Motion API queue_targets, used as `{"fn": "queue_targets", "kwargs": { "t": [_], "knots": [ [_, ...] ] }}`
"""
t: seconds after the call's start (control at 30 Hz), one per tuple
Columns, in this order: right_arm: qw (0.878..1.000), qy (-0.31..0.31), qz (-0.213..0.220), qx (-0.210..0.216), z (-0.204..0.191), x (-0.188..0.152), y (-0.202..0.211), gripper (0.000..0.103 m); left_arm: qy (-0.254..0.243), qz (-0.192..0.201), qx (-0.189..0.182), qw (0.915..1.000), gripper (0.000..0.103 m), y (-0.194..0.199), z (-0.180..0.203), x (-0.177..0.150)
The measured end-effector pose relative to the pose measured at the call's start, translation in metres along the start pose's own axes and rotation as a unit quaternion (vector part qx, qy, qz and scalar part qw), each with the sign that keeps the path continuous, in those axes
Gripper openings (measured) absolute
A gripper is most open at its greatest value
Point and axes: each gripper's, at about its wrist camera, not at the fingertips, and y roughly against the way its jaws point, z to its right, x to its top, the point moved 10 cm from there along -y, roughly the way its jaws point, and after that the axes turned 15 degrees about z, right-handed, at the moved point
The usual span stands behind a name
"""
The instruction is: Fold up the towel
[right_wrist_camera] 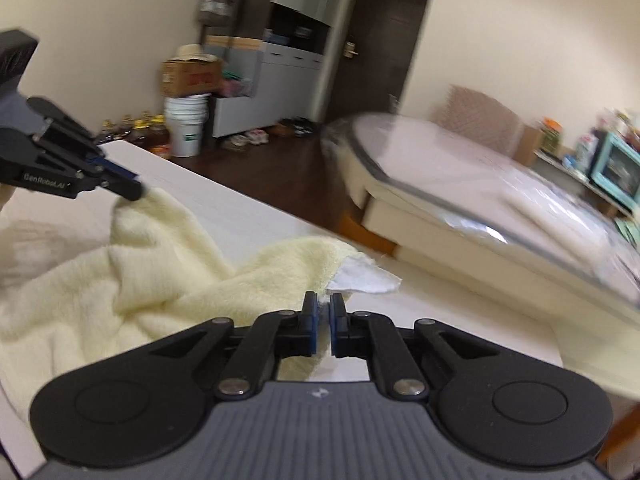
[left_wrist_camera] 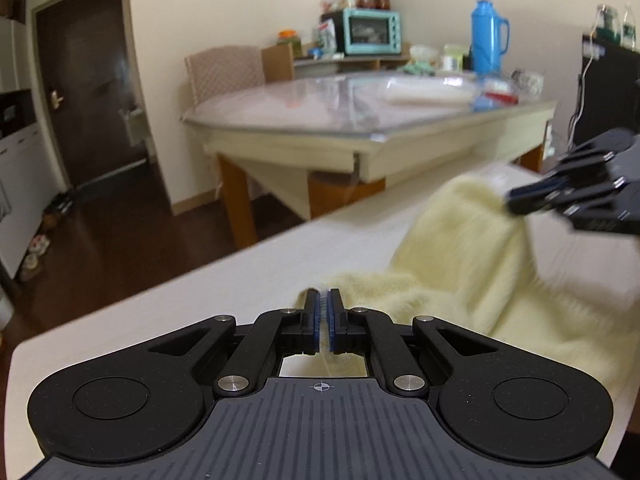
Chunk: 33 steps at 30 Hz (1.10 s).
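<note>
Pinching a towel (left_wrist_camera: 460,248) corner in each closed gripper, left (left_wrist_camera: 324,300) and right (right_wrist_camera: 324,304), we lift it off the table (left_wrist_camera: 200,308), spread toward three o'clock, judging an even fold-over comes next.

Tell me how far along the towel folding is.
Early. Both corners are gripped: the left gripper and the right gripper are each shut on the pale yellow towel, which sags rumpled between them over the white table. No fold shows yet.

Black claw (left_wrist_camera: 323,295) linkages, silver rivets, blue pads (left_wrist_camera: 319,320), ribbed grey housing.
</note>
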Motion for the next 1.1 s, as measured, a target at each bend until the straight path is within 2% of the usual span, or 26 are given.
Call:
{"fn": "queue_targets", "kwargs": {
  "t": [0.1, 0.13, 0.27, 0.33, 0.37, 0.4, 0.6, 0.8, 0.93, 1.03, 1.1],
  "knots": [
    [0.998, -0.010, -0.054, 0.009, -0.002, -0.034, 0.006, 0.008, -0.002, -0.016, -0.010, 0.9998, 0.004, 0.002, 0.005, -0.013],
    [0.998, -0.014, -0.056, 0.010, -0.002, -0.039, 0.008, 0.008, -0.009, -0.021, -0.010, 0.9997, 0.004, 0.001, 0.007, -0.017],
    [0.999, -0.033, -0.041, 0.002, 0.003, -0.030, 0.010, 0.022, -0.032, -0.027, 0.008, 0.9991, 0.004, -0.001, 0.003, -0.025],
    [0.999, -0.039, -0.029, 0.000, 0.006, -0.023, 0.007, 0.032, -0.054, -0.028, 0.029, 0.9977, 0.004, -0.004, -0.004, -0.024],
    [0.999, -0.043, -0.024, 0.000, 0.008, -0.021, 0.003, 0.040, -0.056, -0.028, 0.030, 0.9976, 0.004, -0.005, -0.005, -0.024],
    [0.999, -0.045, -0.021, 0.000, 0.008, -0.021, -0.002, 0.044, -0.060, -0.029, 0.035, 0.9971, 0.004, -0.008, -0.007, -0.024],
    [0.996, -0.088, -0.016, 0.004, 0.021, -0.026, -0.023, 0.044, -0.082, -0.044, 0.064, 0.9936, 0.004, -0.021, -0.019, -0.031],
    [1.000, 0.005, -0.014, -0.016, 0.018, -0.026, -0.042, 0.044, -0.072, -0.050, 0.078, 0.9931, 0.005, -0.030, -0.029, -0.035],
    [0.999, 0.024, -0.010, -0.028, 0.025, -0.021, -0.060, 0.044, -0.070, -0.054, 0.091, 0.9919, 0.005, -0.035, -0.033, -0.034],
    [0.999, 0.031, -0.009, -0.032, 0.031, -0.016, -0.078, 0.044, -0.068, -0.054, 0.099, 0.9913, 0.009, -0.034, -0.035, -0.034],
    [0.999, 0.033, -0.009, -0.031, 0.034, -0.014, -0.089, 0.044, -0.064, -0.055, 0.105, 0.9910, 0.017, -0.032, -0.039, -0.034]
  ]
}}
